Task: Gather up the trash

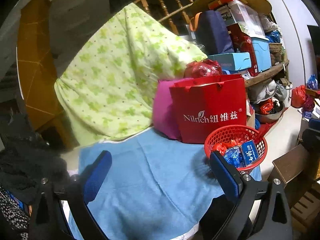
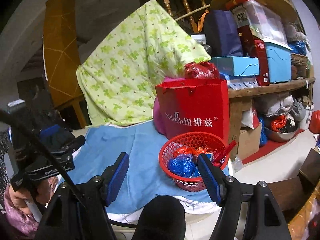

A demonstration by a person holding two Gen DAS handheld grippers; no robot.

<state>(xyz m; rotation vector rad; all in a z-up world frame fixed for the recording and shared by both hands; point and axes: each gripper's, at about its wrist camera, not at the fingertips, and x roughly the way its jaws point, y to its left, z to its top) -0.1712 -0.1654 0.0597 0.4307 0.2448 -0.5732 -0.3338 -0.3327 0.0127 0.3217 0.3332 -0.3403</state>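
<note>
— So, left wrist view? 
— The left gripper [image 1: 160, 172] has jaws wide apart, empty, over bare blue cloth [image 1: 152, 180]; the red plastic mesh basket [image 1: 258, 140] of crumpled wrappers [image 1: 232, 156] sits near the cloth's right edge.

— Right wrist view? 
— The right gripper [image 2: 163, 174] is parted, empty; the basket touches the red paper gift bag [image 2: 196, 108].

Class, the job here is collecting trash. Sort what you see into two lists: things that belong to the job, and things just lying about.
Belongs to the job:
red basket
blue crumpled bag in it
red wrapper in it

Just lying about:
red gift bag
green quilt
blue cloth
pink bag
</note>
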